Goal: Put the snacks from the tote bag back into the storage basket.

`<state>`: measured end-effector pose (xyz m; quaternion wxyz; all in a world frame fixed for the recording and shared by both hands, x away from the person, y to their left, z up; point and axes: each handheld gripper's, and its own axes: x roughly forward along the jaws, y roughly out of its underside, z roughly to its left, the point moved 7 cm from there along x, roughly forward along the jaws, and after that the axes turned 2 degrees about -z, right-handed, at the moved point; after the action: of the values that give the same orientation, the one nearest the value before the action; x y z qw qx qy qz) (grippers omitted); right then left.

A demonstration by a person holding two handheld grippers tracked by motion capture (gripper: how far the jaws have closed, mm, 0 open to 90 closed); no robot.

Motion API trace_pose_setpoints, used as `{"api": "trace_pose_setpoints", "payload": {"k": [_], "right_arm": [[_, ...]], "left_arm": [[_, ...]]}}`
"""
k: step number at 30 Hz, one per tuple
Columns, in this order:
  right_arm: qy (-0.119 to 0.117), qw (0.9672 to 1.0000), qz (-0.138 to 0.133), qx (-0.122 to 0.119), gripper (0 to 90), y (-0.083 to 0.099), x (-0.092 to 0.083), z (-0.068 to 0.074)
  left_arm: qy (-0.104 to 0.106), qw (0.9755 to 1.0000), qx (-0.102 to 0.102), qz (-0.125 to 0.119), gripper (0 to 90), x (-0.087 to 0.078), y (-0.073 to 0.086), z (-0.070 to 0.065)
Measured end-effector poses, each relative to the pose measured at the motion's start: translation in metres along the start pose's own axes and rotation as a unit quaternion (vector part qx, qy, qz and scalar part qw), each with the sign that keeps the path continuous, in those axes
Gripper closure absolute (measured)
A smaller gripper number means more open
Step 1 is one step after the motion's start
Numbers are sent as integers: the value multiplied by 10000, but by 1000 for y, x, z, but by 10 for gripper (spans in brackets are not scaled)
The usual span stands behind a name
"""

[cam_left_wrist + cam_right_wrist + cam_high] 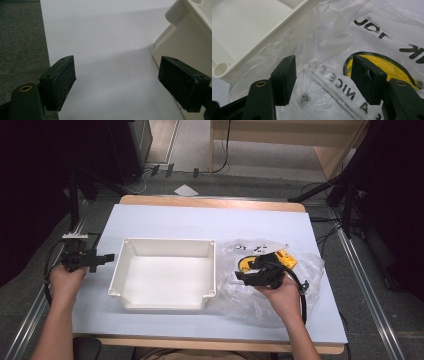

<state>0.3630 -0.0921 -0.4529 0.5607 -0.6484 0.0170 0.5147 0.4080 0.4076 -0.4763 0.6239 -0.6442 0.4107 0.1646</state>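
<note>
A white plastic bin (162, 275) sits in the middle of the table, nothing inside it. To its right lies a clear plastic bag (280, 270) with a yellow round print (387, 67) and black lettering. My right gripper (255, 270) hovers over the bag, jaws open, with the thin film (324, 75) between and below them; a small dark screw (304, 98) lies under the film. My left gripper (100, 259) is at the table's left edge, open, pointing at the bin's left wall (185, 32). Nothing is between its fingers (60, 80).
The table is covered by a pale sheet (200, 220). Small dark bits (250, 247) lie at the bag's far side. A yellow part (286, 257) shows inside the bag beside my right gripper. Black stands (345, 190) and cables surround the table on the grey floor.
</note>
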Motion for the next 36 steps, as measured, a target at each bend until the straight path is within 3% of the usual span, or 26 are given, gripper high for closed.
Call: {"api": "trace_pose_setpoints", "payload": {"k": [36], "right_arm": [[-21,9997,178,-162,375,-1,-10,-1]], "left_arm": [[7,10000,4,-52,154,-1,-1,-1]]}}
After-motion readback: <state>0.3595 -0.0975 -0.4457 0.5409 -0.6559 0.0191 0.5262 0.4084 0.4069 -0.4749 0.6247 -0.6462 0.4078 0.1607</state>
